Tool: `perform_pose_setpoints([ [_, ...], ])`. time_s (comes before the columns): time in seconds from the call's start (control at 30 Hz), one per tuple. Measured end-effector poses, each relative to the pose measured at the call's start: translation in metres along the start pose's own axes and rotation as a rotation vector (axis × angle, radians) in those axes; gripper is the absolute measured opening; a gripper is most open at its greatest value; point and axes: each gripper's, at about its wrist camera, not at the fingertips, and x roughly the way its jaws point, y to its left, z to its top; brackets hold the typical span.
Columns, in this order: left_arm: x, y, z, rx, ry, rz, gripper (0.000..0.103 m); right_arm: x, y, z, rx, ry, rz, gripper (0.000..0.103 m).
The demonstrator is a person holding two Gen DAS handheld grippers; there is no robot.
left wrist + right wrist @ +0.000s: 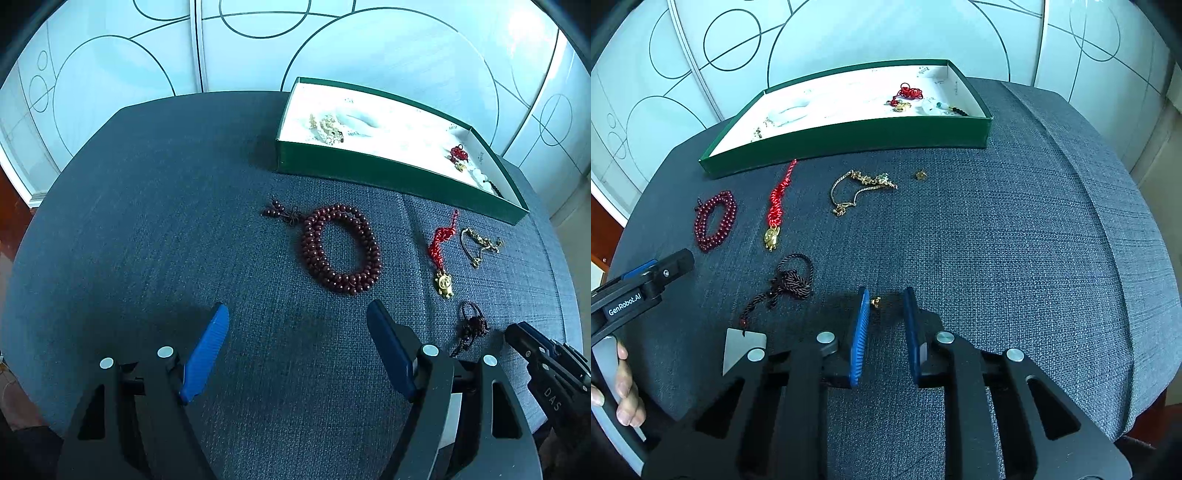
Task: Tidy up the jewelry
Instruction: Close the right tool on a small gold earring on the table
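On the grey counter (1015, 221) the right gripper (886, 301) stood parted around a small gold earring (875, 302), the left gripper (297, 314) gaped empty, dark bead bracelet (341, 249) at twelve o'clock, green box (388, 173) beyond.

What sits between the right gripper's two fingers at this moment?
In the right wrist view, a tiny gold earring-like piece lies on the blue cloth between the open fingers of the right gripper, close to the left pad, not yet pinched.
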Motion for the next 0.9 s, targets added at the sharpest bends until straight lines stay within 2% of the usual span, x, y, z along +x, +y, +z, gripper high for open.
perform_pose_setpoints([
  [0.2, 0.0001, -0.0003, 0.0004, -0.002, 0.003, -0.005, 0.076, -0.0003, 0.0040, -0.0008, -0.022, -0.002, -0.001, 0.018],
  [0.33, 0.0003, 0.0007, 0.0009, -0.006, 0.004, -0.005, 0.076, 0.0002, 0.0056, -0.0012, -0.036, -0.004, -0.019, 0.006],
  [0.9, 0.0060, 0.0022, 0.0028, -0.010, 0.017, -0.006, 0.076, -0.0040, 0.0016, -0.0017, -0.020, -0.026, -0.014, 0.006],
])
